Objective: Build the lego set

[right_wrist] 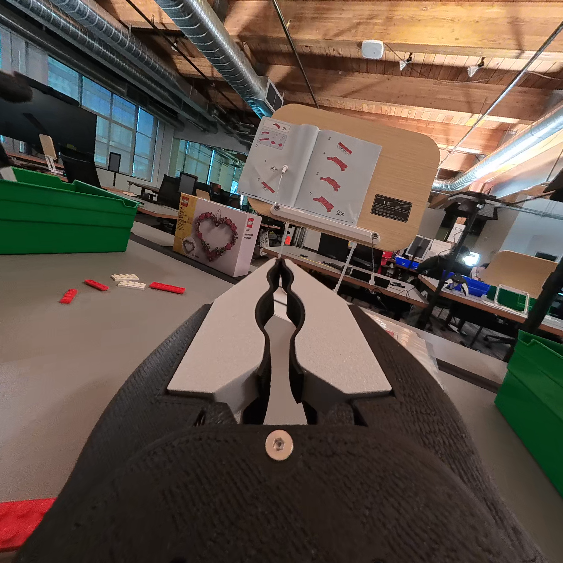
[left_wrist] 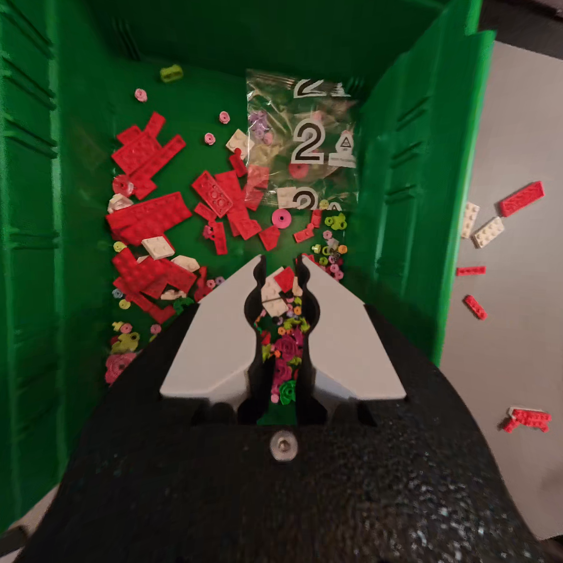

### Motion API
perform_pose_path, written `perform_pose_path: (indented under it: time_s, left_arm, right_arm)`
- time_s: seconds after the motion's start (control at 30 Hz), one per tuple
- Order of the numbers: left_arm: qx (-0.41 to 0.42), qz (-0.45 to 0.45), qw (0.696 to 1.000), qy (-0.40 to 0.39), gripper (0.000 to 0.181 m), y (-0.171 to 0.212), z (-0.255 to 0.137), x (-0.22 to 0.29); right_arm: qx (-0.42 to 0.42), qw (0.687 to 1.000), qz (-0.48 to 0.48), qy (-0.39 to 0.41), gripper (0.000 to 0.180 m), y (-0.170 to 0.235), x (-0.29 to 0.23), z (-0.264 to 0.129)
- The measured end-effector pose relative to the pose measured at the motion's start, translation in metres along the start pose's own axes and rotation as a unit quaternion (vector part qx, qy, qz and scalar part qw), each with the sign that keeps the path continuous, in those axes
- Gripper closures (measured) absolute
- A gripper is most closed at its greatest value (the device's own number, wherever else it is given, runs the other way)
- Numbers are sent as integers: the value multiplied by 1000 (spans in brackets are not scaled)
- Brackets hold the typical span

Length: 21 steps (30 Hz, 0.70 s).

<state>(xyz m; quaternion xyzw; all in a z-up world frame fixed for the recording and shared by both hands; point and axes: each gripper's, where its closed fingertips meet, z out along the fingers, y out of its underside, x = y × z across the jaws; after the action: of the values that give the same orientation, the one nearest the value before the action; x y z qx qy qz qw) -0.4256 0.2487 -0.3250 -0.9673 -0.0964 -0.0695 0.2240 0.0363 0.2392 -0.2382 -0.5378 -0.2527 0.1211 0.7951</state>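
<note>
Part-picking step, by my reading: left gripper point(left_wrist: 281, 262) is hanging over the green bin point(left_wrist: 405, 189), jaws parted by a narrow gap and gripping nothing. Below and seen through the gap are lying a small red plate point(left_wrist: 284, 277) and white plates point(left_wrist: 272, 297), though which one is being targeted cannot be told.

Bin floor is carrying loose red plates point(left_wrist: 146, 213), a round pink piece point(left_wrist: 281, 218), small flower and lime bits, and a clear numbered bag point(left_wrist: 301, 143), apparently unopened, against the right wall.

Right gripper point(right_wrist: 279, 264) is resting low over the grey table point(right_wrist: 76, 350), fingertips touching or nearly so, nothing between them. It is pointing at the open instruction booklet point(right_wrist: 307, 170) on a wooden stand point(right_wrist: 399, 170), with the set's box point(right_wrist: 219, 234) to the left.

Staged on the table: two white plates point(right_wrist: 128, 281) and three red plates point(right_wrist: 167, 287), well apart from both tools. A small red sub-assembly point(left_wrist: 527, 419) is lying outside the bin.

Next move, judged: lowering the left tool straight down and closing on one plate's edges; neighbours are crowding it, so a clean single pick needs care.

Hard to read: the left view is motion-blurred; gripper body is hiding the bin's near floor. A red patch point(right_wrist: 21, 521) at the right view's lower corner is cut off and unidentifiable.
</note>
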Motion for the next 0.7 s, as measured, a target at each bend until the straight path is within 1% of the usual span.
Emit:
perform_pose_path:
  time_s: [0.07, 0.17, 0.27, 0.5, 0.7]
  left_arm:
    - [-24, -5, 1000, 5, 162, 3, 15, -1]
    - [-55, -1, 998, -10, 160, 9, 28, -6]
    - [-55, -15, 998, 5, 160, 5, 31, -4]
    - [-85, 3, 996, -13, 164, 10, 39, -6]
    - [-80, 6, 996, -25, 165, 6, 46, -6]
  right_arm:
    - [-2, 1000, 2, 0, 180, 1, 0, 0]
    - [-5, 1000, 1, -3, 180, 2, -1, 1]
    - [-6, 1000, -1, -5, 180, 2, -2, 1]
    - [-10, 1000, 2, -5, 180, 5, -1, 3]
    - [-10, 1000, 0, -6, 180, 5, -1, 3]
